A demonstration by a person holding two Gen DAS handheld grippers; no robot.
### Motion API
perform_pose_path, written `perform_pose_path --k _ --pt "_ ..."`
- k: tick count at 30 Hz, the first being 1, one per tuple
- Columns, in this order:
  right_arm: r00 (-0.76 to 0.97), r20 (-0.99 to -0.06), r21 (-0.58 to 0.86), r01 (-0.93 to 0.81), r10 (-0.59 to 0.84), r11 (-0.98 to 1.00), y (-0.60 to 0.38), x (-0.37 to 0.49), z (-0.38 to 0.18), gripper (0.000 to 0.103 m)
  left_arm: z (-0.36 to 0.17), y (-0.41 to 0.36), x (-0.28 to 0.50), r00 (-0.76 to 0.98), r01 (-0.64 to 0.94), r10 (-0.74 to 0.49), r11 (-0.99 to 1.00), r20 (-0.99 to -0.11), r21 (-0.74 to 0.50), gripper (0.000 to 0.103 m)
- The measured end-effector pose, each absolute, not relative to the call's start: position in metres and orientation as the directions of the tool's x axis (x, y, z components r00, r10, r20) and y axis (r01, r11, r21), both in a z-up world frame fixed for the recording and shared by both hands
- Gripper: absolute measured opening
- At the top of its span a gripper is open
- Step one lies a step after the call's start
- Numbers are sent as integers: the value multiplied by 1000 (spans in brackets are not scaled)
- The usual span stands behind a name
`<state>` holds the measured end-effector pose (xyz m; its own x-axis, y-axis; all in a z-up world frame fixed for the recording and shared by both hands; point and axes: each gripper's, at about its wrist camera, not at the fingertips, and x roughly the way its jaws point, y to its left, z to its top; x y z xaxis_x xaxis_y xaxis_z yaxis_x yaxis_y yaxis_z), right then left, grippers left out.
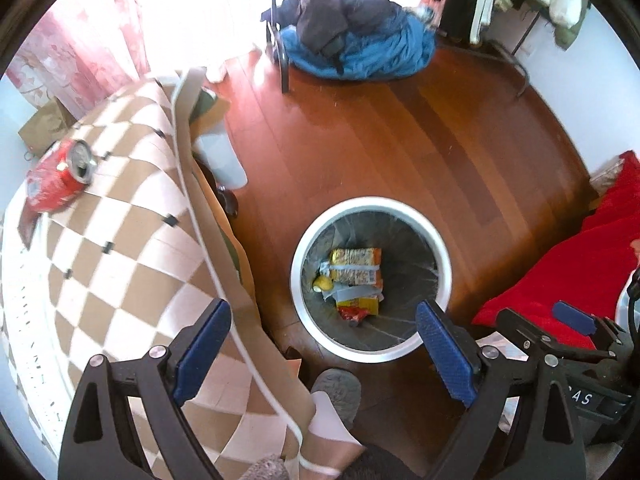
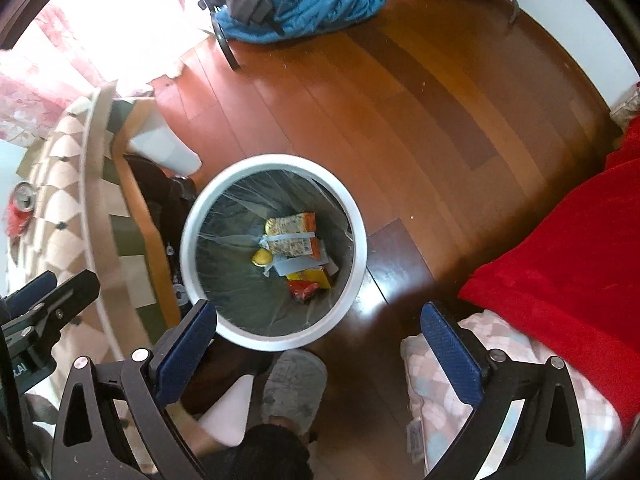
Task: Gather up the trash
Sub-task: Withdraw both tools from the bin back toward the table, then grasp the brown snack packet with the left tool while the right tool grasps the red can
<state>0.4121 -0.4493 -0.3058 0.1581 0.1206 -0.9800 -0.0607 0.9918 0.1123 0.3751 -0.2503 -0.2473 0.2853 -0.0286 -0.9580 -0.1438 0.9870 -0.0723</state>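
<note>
- A crushed red drink can lies on its side on the brown-and-cream checked tablecloth, near the table's far end. Its silver top, with the opening showing, faces towards the floor side; the body is dented.
- The white-rimmed round bin stands upright on the wooden floor just beside the table, lined with a clear plastic bag.
- At the bottom of the bin lies a yellow-and-orange snack packet, lying flat.
- Beside that packet sits a small yellow lump, touching it.
- Below them lies a red-and-yellow wrapper, crumpled, with pale blue scraps between it and the packet.
</note>
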Motion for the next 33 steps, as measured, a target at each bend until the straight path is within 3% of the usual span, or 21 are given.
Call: perform_pose_path --k 5,10,16,23,27,33 --pt "233 -960 140 -81 155 987 -439 399 -248 103 -195 -229 356 355 -176 -10 981 -935 -78 94" --pt "298 -928 185 -157 225 970 -399 395 -182 103 -148 -167 336 432 -294 96 955 -897 -39 94" --pt "243 -924 157 -460 294 874 -254 407 -138 103 -145 -44 304 413 -508 264 861 -871 21 94" --pt "125 -972 29 -772 197 635 -43 422 -179 103 -227 100 262 208 -701 391 699 -897 143 94" --pt "119 -991 -75 -877 62 474 57 435 -229 103 -273 142 254 135 -695 404 689 -905 204 95" --pt "170 -977 -197 -950 -129 241 143 446 -302 103 -294 170 274 152 -607 391 762 -908 227 95"
